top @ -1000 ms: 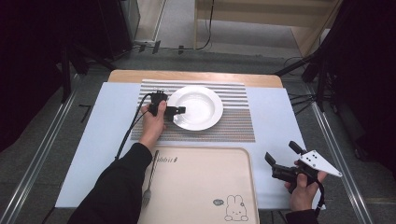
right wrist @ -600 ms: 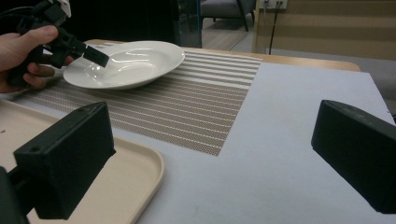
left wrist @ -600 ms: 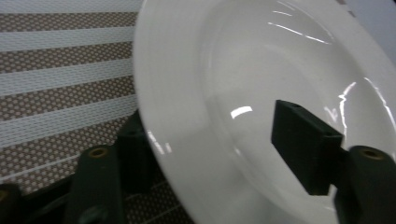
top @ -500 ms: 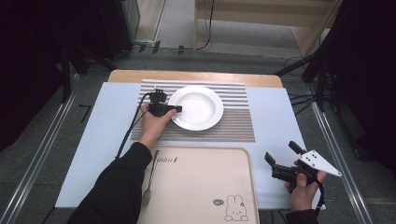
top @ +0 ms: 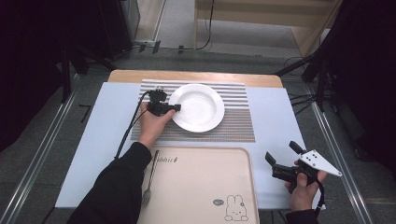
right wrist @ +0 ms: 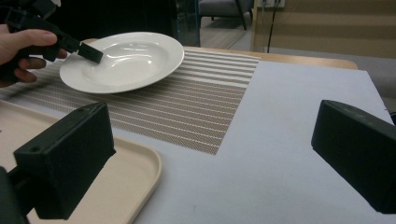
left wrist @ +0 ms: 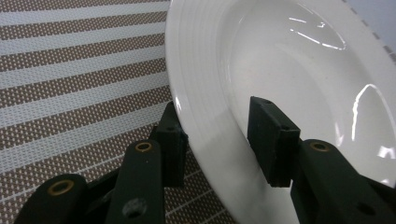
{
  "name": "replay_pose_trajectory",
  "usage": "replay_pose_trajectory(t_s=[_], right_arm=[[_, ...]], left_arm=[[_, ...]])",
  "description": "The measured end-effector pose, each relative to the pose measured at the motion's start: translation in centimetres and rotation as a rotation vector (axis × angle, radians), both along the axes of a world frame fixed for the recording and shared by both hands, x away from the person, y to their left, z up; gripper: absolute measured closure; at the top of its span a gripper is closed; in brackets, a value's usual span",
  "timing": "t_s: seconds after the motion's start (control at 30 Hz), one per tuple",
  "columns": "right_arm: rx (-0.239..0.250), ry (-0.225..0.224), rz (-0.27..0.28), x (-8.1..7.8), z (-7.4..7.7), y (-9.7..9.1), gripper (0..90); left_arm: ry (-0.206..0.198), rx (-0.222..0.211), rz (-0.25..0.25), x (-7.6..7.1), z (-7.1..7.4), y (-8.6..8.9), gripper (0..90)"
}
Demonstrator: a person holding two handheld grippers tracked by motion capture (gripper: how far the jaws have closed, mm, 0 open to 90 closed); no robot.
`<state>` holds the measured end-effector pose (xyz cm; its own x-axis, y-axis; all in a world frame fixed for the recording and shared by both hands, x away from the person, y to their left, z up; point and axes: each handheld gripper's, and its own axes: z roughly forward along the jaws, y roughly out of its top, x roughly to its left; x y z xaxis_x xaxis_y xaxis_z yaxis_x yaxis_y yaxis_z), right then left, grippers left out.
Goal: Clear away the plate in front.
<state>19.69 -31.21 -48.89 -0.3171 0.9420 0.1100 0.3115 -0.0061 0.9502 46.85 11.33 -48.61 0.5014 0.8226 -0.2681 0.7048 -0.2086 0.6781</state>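
White deep plate [top: 198, 107] sits on the striped placemat [top: 233, 128] at the far middle of the worktop [top: 275, 121], and its near-left rim lies between the jaws of the left hand-held gripper [top: 175, 108]. In the left gripper view one jaw is tucked under the rim against the placemat [left wrist: 70, 70] and the other reaches over the rim above the plate [left wrist: 289, 70]. These jaws have just been closing with the rim between them; a sliver of space seems to remain at the upper pad, so I read the grip as not yet firm.

What could go wrong: the bite covers just a narrow strip of a smooth, glazed, sloping rim. If the plate is lifted from this single edge, its weight will likely lever it downward, and it may pivot or slip out of the pads and knock the worktop. The lower jaw might also catch the woven placemat and drag it along. Closing too hard or at an angle could skate the plate sideways across the mat.

The right hand-held gripper [top: 280, 164] hangs over the near right corner, jaws wide apart and holding nothing, well apart from the plate.

Containers: the plate is empty and clean, showing only light reflections. The beige tray [top: 196, 186] at the near edge, printed with a small rabbit, carries nothing; a fork [top: 149, 179] lies just beside its left edge.
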Motion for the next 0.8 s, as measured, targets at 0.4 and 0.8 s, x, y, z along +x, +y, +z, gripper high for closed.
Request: replay_pose_trajectory(t_s=[0.4, 0.8], right_arm=[[-0.005, 0.002, -0.002, 0.0, 0.0, 0.1, 0.0], [-0.005, -0.001, -0.005, 0.0, 0.1, 0.1, 0.0]], left_arm=[[0.013, -0.064, -0.076, -0.7, 0.9, 0.4, 64.5], [0.033, -0.091, -0.108, -1.3, 0.9, -0.5, 75.7]])
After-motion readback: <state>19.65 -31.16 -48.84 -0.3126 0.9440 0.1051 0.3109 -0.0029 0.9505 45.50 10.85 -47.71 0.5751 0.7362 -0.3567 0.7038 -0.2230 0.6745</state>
